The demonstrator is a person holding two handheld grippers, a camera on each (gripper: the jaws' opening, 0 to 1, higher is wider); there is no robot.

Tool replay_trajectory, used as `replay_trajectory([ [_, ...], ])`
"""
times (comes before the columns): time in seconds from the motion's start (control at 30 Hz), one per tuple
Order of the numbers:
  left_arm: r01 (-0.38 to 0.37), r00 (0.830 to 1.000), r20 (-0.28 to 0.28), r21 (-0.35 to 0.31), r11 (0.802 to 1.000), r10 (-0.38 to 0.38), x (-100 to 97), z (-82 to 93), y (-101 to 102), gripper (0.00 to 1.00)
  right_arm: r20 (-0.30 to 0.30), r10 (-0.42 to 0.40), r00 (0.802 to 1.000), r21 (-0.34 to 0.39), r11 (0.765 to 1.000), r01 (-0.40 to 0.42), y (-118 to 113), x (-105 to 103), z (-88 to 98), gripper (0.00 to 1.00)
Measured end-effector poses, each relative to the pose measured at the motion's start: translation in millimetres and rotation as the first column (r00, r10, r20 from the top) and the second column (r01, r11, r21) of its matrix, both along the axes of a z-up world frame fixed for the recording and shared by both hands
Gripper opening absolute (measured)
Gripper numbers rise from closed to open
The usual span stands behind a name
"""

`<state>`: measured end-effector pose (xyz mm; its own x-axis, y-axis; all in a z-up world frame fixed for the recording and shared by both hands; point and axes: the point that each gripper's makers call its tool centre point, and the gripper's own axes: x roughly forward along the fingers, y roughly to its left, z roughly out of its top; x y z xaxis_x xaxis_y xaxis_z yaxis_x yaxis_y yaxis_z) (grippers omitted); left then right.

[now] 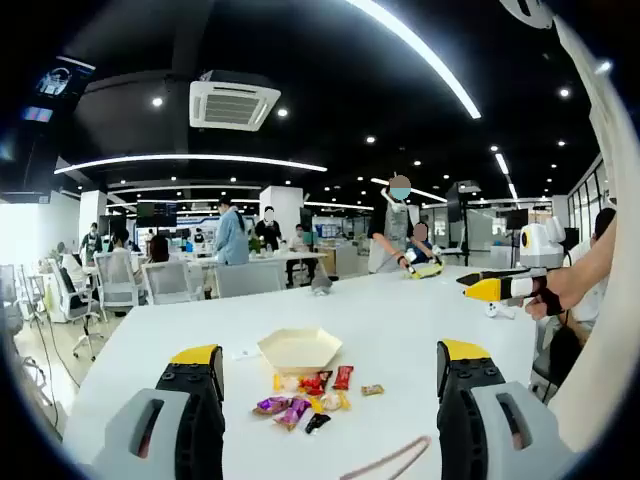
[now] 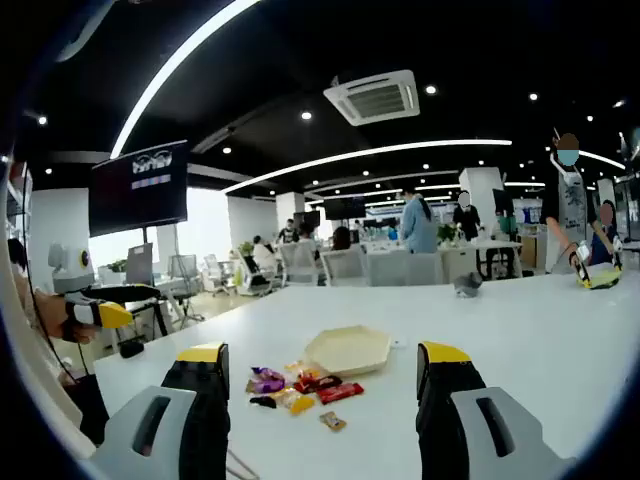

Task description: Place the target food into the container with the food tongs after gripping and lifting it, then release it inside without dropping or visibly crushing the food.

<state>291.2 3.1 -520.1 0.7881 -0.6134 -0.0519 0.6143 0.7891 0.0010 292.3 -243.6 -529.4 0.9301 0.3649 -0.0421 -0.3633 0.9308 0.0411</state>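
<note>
A: What worries you from here?

B: Nothing is held yet. The left gripper (image 1: 330,400) stands with its jaws wide and bare, and the right gripper (image 2: 322,395) likewise. I judge the risk to be a hasty pinch on those small wrapped sweets (image 1: 305,393) — they lie bunched together on the white table (image 1: 420,310), some touching, so closing on one could drag or scatter its neighbours.

A: And the tongs?

B: A thin pale looped thing (image 1: 390,462) lies on the table near the bottom of the left gripper view; it may be the tongs, but I cannot tell. If so, picking them up comes first, and a slack hold would let a sweet slip out on the way.

A: How do the sweets look?

B: Small, shiny wrappers — purple, red, yellow, one dark — light and probably slippery. They sit just in front of the shallow cream hexagonal container (image 1: 299,348), which looks empty. Its low rim means a high release could bounce a sweet out.
</note>
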Motion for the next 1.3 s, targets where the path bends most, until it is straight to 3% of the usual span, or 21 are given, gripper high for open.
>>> replay_trajectory([
  [0.07, 0.001, 1.000, 0.001, 0.003, 1.000, -0.001, -0.1, -0.6, 0, 0.88, 0.018, 0.001, 1.000, -0.034, 0.999, 0.000, 1, 0, 1.5, 0.79],
  [0.13, 0.002, 1.000, 0.002, 0.005, 1.000, -0.002, -0.5, -1.2, -1, 0.88, 0.090, -0.026, 0.996, -0.098, 0.995, 0.035, -3, 1, 10.0, 0.85],
  [0.17, 0.001, 1.000, -0.001, 0.004, 1.000, -0.001, -0.7, -1.5, -1, 0.88, 0.112, -0.027, 0.993, -0.082, 0.996, 0.036, -3, 0, 14.4, 0.85],
  [0.23, -0.001, 1.000, 0.001, 0.003, 1.000, 0.001, -1.0, -1.5, 0, 0.88, 0.059, -0.027, 0.998, -0.021, 0.999, 0.028, -4, 0, 8.9, 0.83],
  [0.6, -0.020, 1.000, -0.011, -0.004, 1.000, 0.020, -5.2, -6.6, 4, 0.88, 0.051, -0.060, 0.997, -0.004, 0.998, 0.060, -15, -3, 7.5, 0.82],
  [1.3, 0.027, 0.999, -0.047, 0.023, 0.999, -0.026, -18.2, -19.1, -1, 0.88, 0.022, -0.053, 0.998, 0.004, 0.999, 0.053, -13, -11, 2.2, 0.82],
])
